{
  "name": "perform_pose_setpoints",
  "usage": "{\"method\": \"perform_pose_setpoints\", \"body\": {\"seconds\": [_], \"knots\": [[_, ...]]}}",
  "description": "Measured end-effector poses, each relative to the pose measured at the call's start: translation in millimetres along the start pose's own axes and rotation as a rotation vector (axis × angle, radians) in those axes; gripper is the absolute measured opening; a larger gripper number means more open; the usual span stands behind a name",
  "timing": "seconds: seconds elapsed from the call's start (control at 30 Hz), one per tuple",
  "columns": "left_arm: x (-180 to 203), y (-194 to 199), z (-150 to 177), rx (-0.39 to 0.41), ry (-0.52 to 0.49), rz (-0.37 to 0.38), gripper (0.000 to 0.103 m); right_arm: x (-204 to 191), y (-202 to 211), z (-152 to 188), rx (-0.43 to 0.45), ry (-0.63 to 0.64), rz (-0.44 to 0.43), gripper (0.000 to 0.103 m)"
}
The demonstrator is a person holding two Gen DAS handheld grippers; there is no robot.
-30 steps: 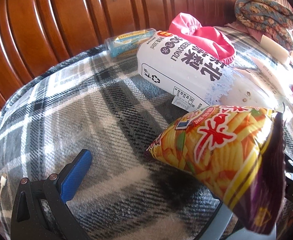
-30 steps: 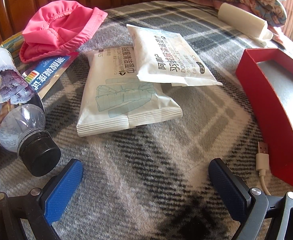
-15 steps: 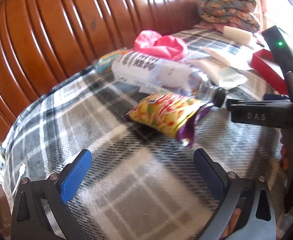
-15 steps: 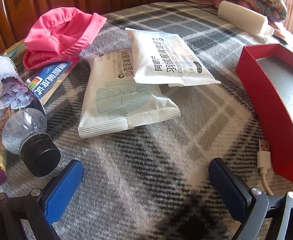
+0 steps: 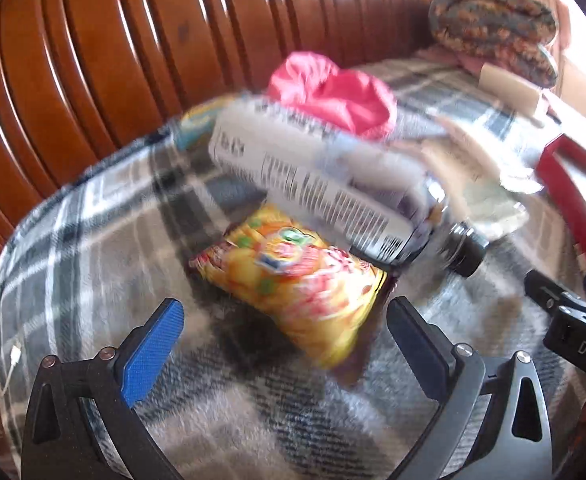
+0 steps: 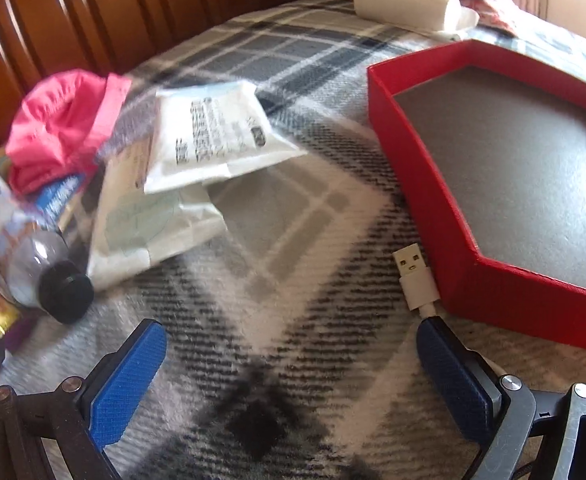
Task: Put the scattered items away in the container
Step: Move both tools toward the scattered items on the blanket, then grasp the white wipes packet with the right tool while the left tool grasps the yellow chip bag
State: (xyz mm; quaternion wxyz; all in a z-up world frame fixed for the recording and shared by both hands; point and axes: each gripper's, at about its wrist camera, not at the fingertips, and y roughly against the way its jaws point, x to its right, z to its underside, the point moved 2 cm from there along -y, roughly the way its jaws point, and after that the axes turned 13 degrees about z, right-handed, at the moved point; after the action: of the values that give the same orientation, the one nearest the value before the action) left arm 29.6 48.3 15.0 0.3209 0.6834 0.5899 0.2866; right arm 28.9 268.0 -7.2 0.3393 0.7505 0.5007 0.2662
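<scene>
A yellow snack bag (image 5: 293,284) lies on the plaid blanket, just beyond my open, empty left gripper (image 5: 285,336). Behind it lies a plastic bottle (image 5: 325,188) with a black cap, also in the right wrist view (image 6: 21,252). A pink cloth (image 5: 333,92) lies further back, also in the right wrist view (image 6: 57,128). Two white packets (image 6: 209,132) overlap in the middle. The red hexagonal box (image 6: 505,168) stands empty at the right. My right gripper (image 6: 293,352) is open and empty above the blanket, its right finger beside a white USB plug (image 6: 413,272).
A wooden slatted backrest (image 5: 93,60) runs along the back. A patterned cushion (image 5: 493,28) and a white roll (image 6: 405,4) lie at the far end. A blue-labelled flat packet (image 6: 61,196) lies under the pink cloth. The right gripper's body (image 5: 573,320) shows at the left wrist view's right edge.
The snack bag has left my left gripper and now lies on the blanket; the left gripper has drawn back and come near it again. My right gripper has swung right toward the red box.
</scene>
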Motion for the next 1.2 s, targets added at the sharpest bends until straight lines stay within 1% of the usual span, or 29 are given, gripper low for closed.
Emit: {"method": "perform_pose_setpoints", "body": {"seconds": [0.03, 0.1, 0.2, 0.23, 0.3, 0.37, 0.4, 0.43, 0.47, 0.5, 0.53, 0.57, 0.63, 0.7, 0.73, 0.8, 0.87, 0.93, 1.0, 1.1, 1.13, 1.17, 1.2], "knots": [[-2, -1, 4, -0.018, 0.009, -0.003, 0.103, -3, -1, 0, 0.0, 0.016, 0.018, 0.103], [-5, 7, 12, -0.005, 0.028, 0.019, 0.103, -2, -3, 1, -0.002, 0.023, 0.028, 0.103], [-5, 38, 18, 0.09, 0.032, 0.093, 0.103, -1, -6, 1, 0.003, 0.015, 0.031, 0.103], [-4, 47, 16, 0.126, 0.024, 0.092, 0.103, -1, -6, 1, 0.004, 0.019, 0.037, 0.103], [-5, 57, 6, 0.182, 0.034, 0.057, 0.103, -2, -7, 2, 0.005, 0.027, 0.048, 0.103], [-9, 58, -4, 0.203, 0.062, 0.031, 0.103, -2, -7, 2, 0.003, 0.026, 0.047, 0.103], [-12, 52, -11, 0.194, 0.074, 0.004, 0.103, -3, -8, 2, 0.002, 0.025, 0.046, 0.103], [-16, 39, -17, 0.166, 0.082, -0.035, 0.103, -3, -8, 2, 0.002, 0.023, 0.043, 0.103], [-20, 28, -21, 0.138, 0.084, -0.055, 0.103, -4, -8, 3, 0.003, 0.021, 0.041, 0.103], [-24, 12, -25, 0.092, 0.083, -0.068, 0.103, -3, -7, 3, 0.004, 0.019, 0.038, 0.103], [-25, -2, -27, 0.066, 0.08, -0.012, 0.103, -2, -7, 3, 0.005, 0.016, 0.033, 0.103], [-26, -8, -28, 0.062, 0.087, 0.029, 0.103, -2, -6, 3, 0.006, 0.012, 0.026, 0.103], [-27, -22, -30, 0.01, 0.133, 0.051, 0.103, 0, -6, 2, 0.009, 0.001, 0.012, 0.103], [-32, -26, -28, -0.009, 0.186, 0.069, 0.103, 2, -5, 2, 0.01, -0.007, 0.002, 0.103], [-35, -27, -25, -0.01, 0.204, 0.079, 0.103, 2, -4, 2, 0.01, -0.009, 0.0, 0.103], [-41, -23, -21, 0.001, 0.199, 0.082, 0.103, 2, -4, 2, 0.007, -0.007, -0.002, 0.103], [-49, -11, -13, 0.006, 0.175, 0.054, 0.103, 3, -3, 1, 0.005, -0.002, -0.006, 0.103], [-59, -4, -6, 0.012, 0.174, 0.037, 0.103, 3, -1, 0, 0.008, 0.002, -0.007, 0.103], [-69, 1, -3, 0.01, 0.193, 0.058, 0.103, 1, 3, -3, 0.027, 0.008, -0.01, 0.103], [-81, 10, 6, -0.006, 0.202, 0.115, 0.103, -8, 18, -14, 0.112, 0.061, -0.005, 0.103], [-83, 15, 8, -0.014, 0.19, 0.112, 0.103, -13, 24, -19, 0.15, 0.089, -0.004, 0.103], [-83, 20, 9, -0.009, 0.171, 0.085, 0.103, -20, 30, -26, 0.194, 0.128, -0.01, 0.103], [-82, 25, 10, 0.015, 0.136, 0.032, 0.103, -26, 33, -32, 0.219, 0.162, -0.017, 0.103]]}}
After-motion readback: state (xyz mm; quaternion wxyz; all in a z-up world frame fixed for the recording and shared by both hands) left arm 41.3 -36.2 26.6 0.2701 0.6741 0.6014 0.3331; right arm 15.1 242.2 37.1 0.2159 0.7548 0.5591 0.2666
